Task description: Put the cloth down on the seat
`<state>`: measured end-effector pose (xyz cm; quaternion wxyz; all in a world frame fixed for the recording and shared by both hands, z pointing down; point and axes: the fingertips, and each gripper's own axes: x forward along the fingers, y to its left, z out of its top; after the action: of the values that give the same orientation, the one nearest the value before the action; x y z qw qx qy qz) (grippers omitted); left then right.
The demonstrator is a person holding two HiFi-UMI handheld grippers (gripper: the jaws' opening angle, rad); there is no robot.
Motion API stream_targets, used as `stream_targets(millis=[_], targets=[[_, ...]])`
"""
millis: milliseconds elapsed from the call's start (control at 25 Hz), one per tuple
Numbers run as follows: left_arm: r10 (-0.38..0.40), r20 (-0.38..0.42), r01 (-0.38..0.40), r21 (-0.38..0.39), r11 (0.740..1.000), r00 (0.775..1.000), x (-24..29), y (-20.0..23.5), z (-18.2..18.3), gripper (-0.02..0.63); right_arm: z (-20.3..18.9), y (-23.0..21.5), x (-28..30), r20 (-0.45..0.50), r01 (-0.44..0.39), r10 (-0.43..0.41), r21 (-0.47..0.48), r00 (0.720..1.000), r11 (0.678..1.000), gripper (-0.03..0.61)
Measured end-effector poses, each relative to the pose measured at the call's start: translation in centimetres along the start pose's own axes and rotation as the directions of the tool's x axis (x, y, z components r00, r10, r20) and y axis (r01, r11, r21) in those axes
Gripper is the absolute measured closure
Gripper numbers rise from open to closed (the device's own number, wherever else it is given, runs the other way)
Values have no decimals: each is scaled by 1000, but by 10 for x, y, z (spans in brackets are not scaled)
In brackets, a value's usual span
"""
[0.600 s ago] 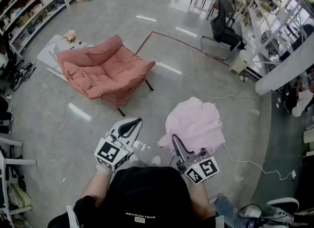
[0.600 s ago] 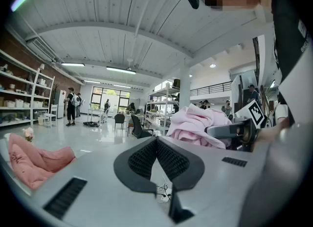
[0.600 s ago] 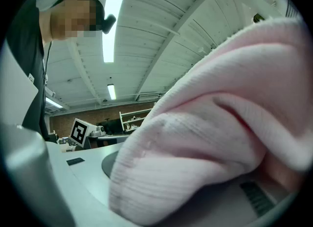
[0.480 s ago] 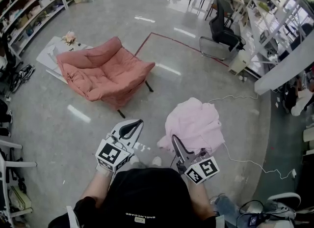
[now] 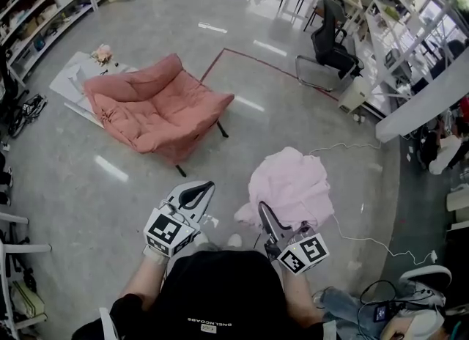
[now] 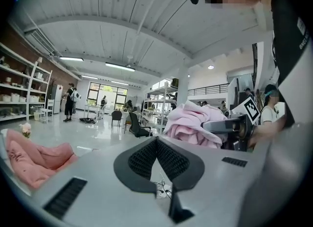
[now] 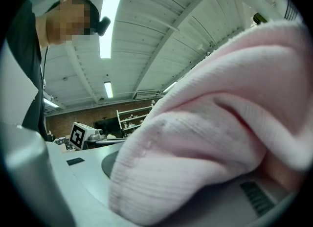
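Note:
A salmon-pink cushioned seat [image 5: 157, 108] stands on the floor ahead and to the left, and shows low at the left in the left gripper view [image 6: 29, 160]. The pale pink cloth [image 5: 293, 183] hangs bunched over my right gripper [image 5: 262, 212], whose jaws are shut on its lower edge. In the right gripper view the cloth [image 7: 210, 138] fills most of the picture and hides the jaw tips. My left gripper [image 5: 192, 196] is held beside it at waist height, shut and empty; its pads [image 6: 146, 157] meet at their tips. The cloth [image 6: 190, 123] sits to its right.
A black office chair [image 5: 333, 49] and white shelving [image 5: 410, 31] stand at the far right. More shelves [image 5: 44, 16] line the left wall. A low white board with flowers [image 5: 77, 75] lies behind the seat. A white cable [image 5: 366, 243] trails across the floor at right.

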<state>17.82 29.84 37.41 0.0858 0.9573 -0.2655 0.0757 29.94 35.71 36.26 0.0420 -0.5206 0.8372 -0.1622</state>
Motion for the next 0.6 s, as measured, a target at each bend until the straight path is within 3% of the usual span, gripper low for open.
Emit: stream_targets(millis=[600], targets=[[21, 23, -21, -3, 1000, 1000, -48, 90, -8, 598, 0, 21, 75, 19, 59, -58, -44, 998, 997, 402]])
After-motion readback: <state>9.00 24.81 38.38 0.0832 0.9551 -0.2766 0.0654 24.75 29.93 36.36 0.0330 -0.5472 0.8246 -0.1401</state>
